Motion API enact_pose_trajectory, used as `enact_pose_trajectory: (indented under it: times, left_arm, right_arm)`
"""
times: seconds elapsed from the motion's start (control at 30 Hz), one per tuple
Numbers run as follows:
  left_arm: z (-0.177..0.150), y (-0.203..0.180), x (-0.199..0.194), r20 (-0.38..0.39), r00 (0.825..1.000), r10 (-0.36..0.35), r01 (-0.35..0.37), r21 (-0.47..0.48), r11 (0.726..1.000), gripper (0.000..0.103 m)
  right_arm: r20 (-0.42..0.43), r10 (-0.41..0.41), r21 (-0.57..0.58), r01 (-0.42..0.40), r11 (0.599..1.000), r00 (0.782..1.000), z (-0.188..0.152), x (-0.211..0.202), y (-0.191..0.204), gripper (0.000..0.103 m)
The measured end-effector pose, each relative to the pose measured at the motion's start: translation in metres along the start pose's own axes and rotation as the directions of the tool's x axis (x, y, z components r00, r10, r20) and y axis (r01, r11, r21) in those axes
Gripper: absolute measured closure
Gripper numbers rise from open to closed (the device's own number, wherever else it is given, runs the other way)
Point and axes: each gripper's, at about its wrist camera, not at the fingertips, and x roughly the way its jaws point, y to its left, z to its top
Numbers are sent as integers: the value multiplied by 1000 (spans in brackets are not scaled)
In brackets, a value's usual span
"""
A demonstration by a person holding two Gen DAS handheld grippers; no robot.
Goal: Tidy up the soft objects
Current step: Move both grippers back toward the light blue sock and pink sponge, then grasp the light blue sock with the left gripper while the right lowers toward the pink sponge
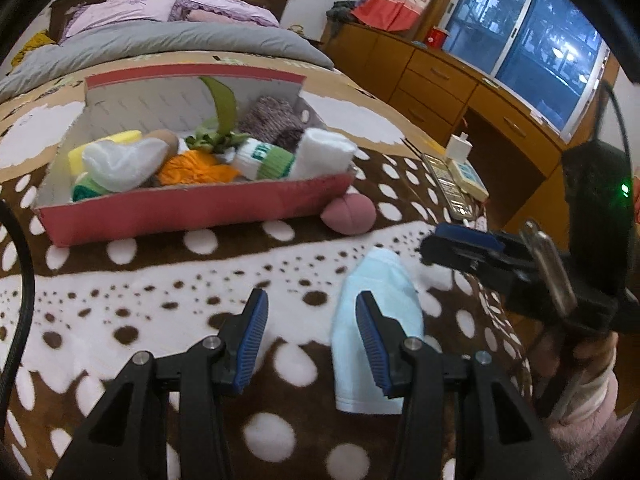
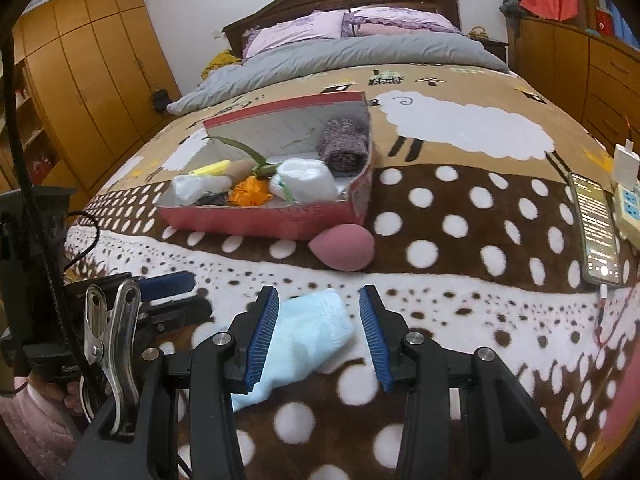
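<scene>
Sock (image 2: 304, 336) is lying flat on the dotted blanket (image 2: 460, 208), low in the frame on my right wrist view, sitting between the spread fingers of my right gripper (image 2: 319, 336) and nearer the left one. Nothing clamped yet, both pads are off the fabric as far as I can see. On the left wrist view the same pale blue sock (image 1: 378, 320) is lower center-right, under the right finger of my left gripper (image 1: 310, 340), which is also released and holding nothing. Box (image 1: 192, 208) sits mid-frame, already stuffed with rolled socks and an orange thing. Pink sponge (image 1: 349, 213) rests right at the box's front corner. Phone (image 2: 596, 228) is off at the right edge.
</scene>
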Motion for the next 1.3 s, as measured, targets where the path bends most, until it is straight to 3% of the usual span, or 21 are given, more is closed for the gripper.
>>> enact_pose_trajectory:
  times: [0.13,0.4,0.93,1.07,1.3]
  left_arm:
    - [-4,-7,6,-20,999,-32,32,5,999,49]
    - [-9,-22,25,-63,997,-51,54,40,998,48]
    - [-20,-40,46,-74,997,-37,43,83,996,46]
    - [-20,-41,47,-73,997,-40,46,84,995,48]
    - [-23,-56,48,-77,995,-57,66,125,990,73]
  right_arm:
    - [-7,-16,14,16,1000,1000,4,9,-8,60]
    - [-18,-54,-4,54,999,998,10,29,-11,60]
    - [-57,-21,-31,19,999,998,26,70,-14,60]
    - [-61,-2,-9,1,1000,998,26,78,-19,60]
    - [-53,13,-4,-14,1000,999,23,79,-20,60]
